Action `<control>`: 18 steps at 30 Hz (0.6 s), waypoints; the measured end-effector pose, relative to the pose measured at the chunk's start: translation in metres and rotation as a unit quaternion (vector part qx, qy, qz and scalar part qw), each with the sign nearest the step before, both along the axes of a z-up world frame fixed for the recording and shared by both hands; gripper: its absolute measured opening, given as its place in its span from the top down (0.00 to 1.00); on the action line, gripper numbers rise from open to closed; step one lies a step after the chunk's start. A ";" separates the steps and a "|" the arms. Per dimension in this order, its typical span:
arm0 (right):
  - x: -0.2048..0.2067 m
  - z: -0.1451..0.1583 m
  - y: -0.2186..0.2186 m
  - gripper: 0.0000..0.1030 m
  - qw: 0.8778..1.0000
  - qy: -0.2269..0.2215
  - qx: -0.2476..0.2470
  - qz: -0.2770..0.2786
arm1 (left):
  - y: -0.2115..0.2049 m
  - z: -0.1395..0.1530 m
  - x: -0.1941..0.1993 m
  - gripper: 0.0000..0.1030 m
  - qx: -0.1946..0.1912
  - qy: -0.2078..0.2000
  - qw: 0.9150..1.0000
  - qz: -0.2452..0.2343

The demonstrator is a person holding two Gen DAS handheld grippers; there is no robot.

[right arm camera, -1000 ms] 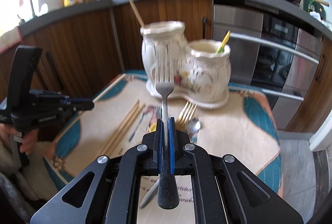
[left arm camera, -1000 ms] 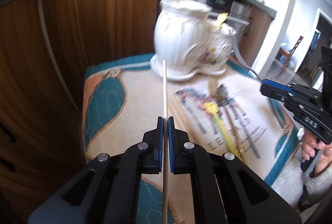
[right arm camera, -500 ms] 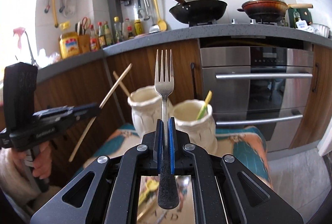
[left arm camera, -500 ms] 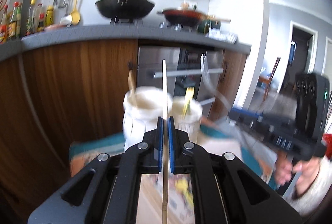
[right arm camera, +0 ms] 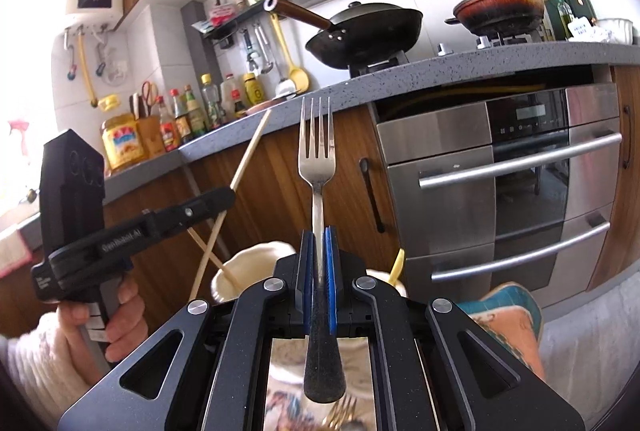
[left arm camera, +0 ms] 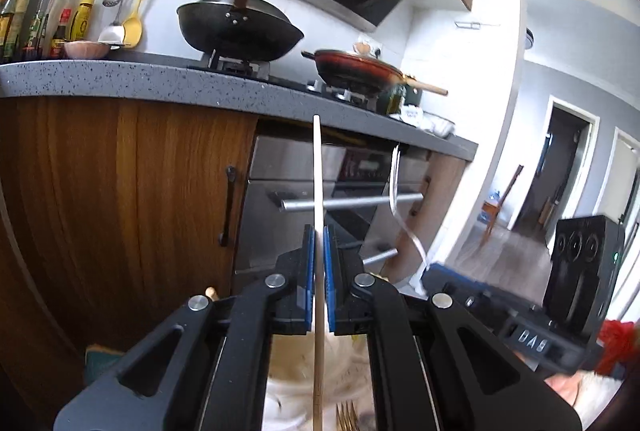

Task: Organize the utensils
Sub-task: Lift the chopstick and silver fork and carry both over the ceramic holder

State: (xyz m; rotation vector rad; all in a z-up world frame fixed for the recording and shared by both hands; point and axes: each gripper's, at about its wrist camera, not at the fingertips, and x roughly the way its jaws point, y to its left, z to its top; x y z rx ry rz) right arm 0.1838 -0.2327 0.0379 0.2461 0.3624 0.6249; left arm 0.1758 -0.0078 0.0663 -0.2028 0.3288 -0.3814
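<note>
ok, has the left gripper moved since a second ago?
Yes. The left gripper, shut on the chopstick, has risen and tilted up: the white holder it faced now sits low beneath it, the oven behind.

Open air ahead of both claws; cabinet front (right arm camera: pixel 280 167) stands behind the cream holder (right arm camera: pixel 256 263).

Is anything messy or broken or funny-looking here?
Nothing looks broken or spilled. The left gripper holds one chopstick alone, without its partner, and the right gripper holds a fork with its prongs up. A gold fork lies loose on the table below, not in the white holder.
</note>
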 end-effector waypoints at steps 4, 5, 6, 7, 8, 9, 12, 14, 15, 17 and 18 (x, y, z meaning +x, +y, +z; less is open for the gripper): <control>0.018 -0.006 0.004 0.93 1.000 0.005 0.018 -0.012 | -0.007 -0.001 0.016 0.96 0.012 -0.010 1.000 0.011; 0.020 -0.007 0.004 0.93 1.000 0.005 0.023 -0.013 | -0.008 -0.001 0.017 0.96 0.014 -0.014 1.000 0.012; 0.022 -0.008 0.004 0.93 1.000 0.005 0.027 -0.015 | -0.010 -0.001 0.019 0.96 0.020 -0.019 0.999 0.016; 0.027 -0.010 0.005 0.93 0.999 0.006 0.030 -0.019 | -0.013 -0.001 0.021 0.96 0.025 -0.022 0.999 0.018; 0.029 -0.011 0.005 0.93 0.999 0.006 0.032 -0.020 | -0.014 -0.001 0.021 0.96 0.026 -0.024 0.999 0.017; 0.031 -0.012 0.006 0.93 0.999 0.006 0.036 -0.021 | -0.016 -0.001 0.022 0.96 0.027 -0.027 0.999 0.019; 0.037 -0.016 0.008 0.93 0.999 0.004 0.038 -0.025 | -0.020 -0.004 0.024 0.96 0.032 -0.032 0.999 0.023; 0.041 -0.021 0.009 0.93 0.999 0.005 0.037 -0.030 | -0.022 -0.009 0.024 0.96 0.038 -0.032 0.998 0.024; 0.042 -0.023 0.010 0.93 0.999 0.006 0.038 -0.032 | -0.023 -0.011 0.023 0.96 0.041 -0.034 0.998 0.025; 0.043 -0.028 0.010 0.93 0.999 0.003 0.036 -0.037 | -0.024 -0.015 0.021 0.96 0.049 -0.035 0.998 0.027; 0.042 -0.029 0.011 0.93 0.999 0.000 0.033 -0.040 | -0.024 -0.018 0.019 0.96 0.052 -0.034 0.998 0.027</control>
